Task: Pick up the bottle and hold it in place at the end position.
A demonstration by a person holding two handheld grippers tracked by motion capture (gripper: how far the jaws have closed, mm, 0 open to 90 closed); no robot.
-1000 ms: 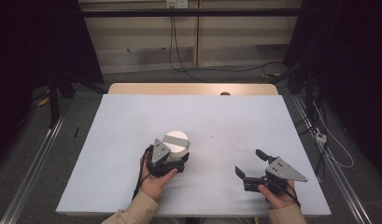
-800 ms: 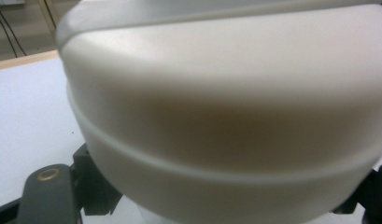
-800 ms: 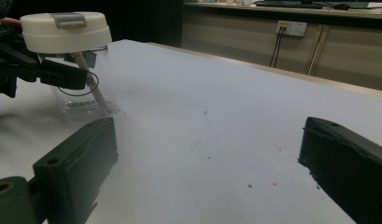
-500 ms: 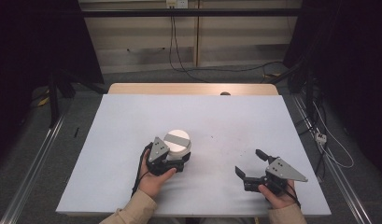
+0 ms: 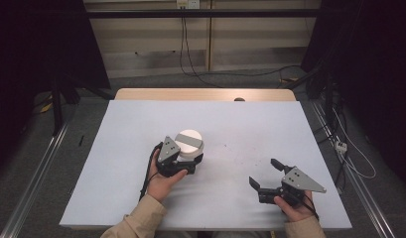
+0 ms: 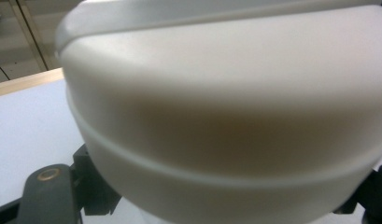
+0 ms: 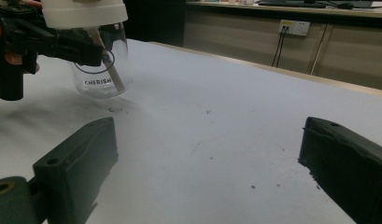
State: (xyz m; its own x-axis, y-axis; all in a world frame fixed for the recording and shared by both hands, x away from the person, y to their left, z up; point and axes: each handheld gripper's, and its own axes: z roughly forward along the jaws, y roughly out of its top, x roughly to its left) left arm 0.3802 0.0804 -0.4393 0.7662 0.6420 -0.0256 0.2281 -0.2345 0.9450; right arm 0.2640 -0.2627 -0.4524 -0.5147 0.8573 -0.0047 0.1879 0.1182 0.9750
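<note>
A clear glass jar (image 7: 101, 65) with a white lid (image 5: 189, 141) is left of the table's middle. It leans slightly, its base at or just above the white table top (image 5: 250, 129). A thin stick stands inside it and dark lettering runs across its side. My left gripper (image 5: 189, 161) is shut on the jar just under the lid, and the lid (image 6: 226, 93) looms close in the left gripper view. My right gripper (image 5: 263, 172) rests near the front right of the table, open, with nothing between its fingers (image 7: 81, 154).
The table's far edge is a bare wooden strip (image 5: 205, 94) with a small dark object (image 5: 238, 99) on it. Metal rails (image 5: 36, 173) run along the floor on both sides. Cables (image 5: 349, 158) lie on the floor at the right.
The left gripper and the jar have shifted slightly away from the person. The right gripper has stayed where it was.
</note>
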